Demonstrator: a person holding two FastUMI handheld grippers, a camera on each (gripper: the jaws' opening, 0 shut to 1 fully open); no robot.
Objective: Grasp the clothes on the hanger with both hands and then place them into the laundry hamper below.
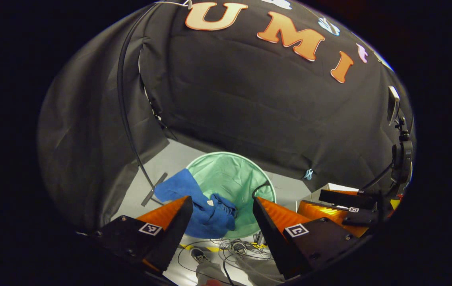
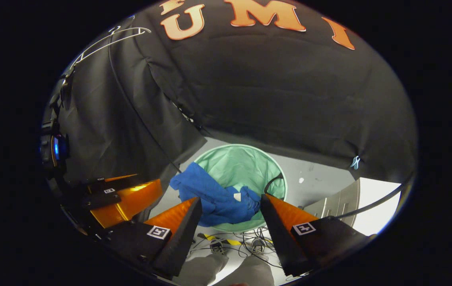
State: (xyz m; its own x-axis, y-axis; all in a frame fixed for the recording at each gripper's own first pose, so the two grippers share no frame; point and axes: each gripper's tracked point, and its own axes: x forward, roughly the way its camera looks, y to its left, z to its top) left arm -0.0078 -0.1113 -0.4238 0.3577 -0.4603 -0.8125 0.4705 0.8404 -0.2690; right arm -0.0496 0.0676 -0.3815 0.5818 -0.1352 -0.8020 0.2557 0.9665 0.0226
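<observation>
- Left gripper [image 1: 222, 222] hangs high over the floor, its two orange-and-black fingers spread wide apart with nothing between them.
- Right gripper [image 2: 230, 222] matches it: fingers splayed, nothing held; it also shows at the right edge of the left gripper view [image 1: 339, 208].
- Straight below, the blue clothes [image 1: 200, 202] are down in the green laundry hamper [image 1: 235, 174], though one part drapes over the near-left rim and hangs outside.
- From the right gripper view it reads the same: blue clothes [image 2: 216, 196] bunched at the hamper's [image 2: 245, 165] near edge, a small white tag showing.
- Up at top left, the bare white hanger [image 2: 108, 39] sits against the dark booth wall.
- Below the hamper, a person's shoes [image 2: 235, 245] stand among cables on the floor.
</observation>
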